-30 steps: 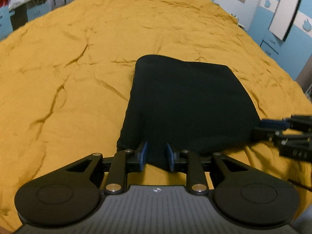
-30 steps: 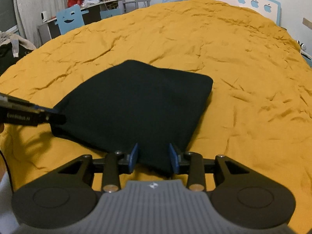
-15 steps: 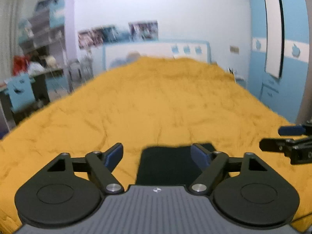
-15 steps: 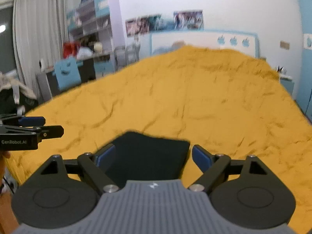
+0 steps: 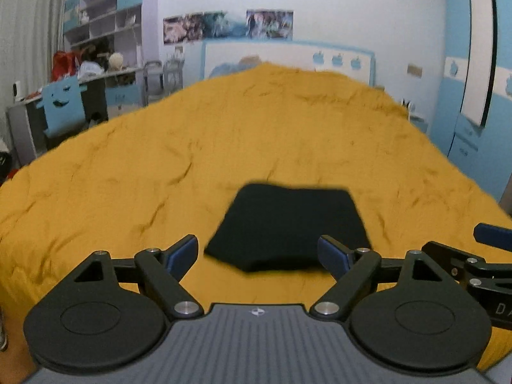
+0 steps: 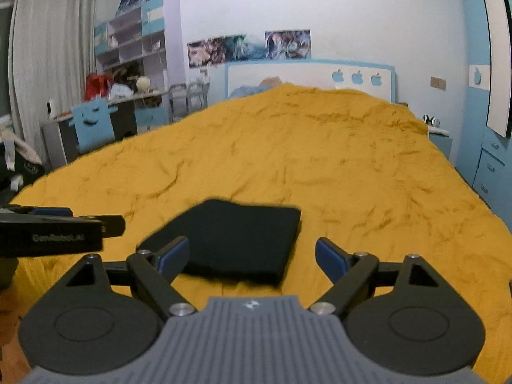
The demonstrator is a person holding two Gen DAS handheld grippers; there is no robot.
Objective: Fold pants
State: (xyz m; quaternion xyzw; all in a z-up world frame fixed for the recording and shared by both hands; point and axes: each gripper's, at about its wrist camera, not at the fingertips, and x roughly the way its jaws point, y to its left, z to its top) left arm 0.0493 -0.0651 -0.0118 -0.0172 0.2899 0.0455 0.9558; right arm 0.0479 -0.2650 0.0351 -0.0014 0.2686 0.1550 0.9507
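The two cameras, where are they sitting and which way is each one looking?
Left wrist: sits on the left gripper, open, looking up the bed toward the headboard; the right gripper pokes in at right.
Right wrist: sits on the right gripper, open, facing the same way; the left gripper pokes in at left.
Both show the folded black pants on the bed.

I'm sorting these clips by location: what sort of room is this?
Most likely a child's bedroom. A large bed with a mustard cover fills the view, backed by a headboard with blue apple shapes; a desk and shelves stand at the left. The folded black pants lie on the bed.
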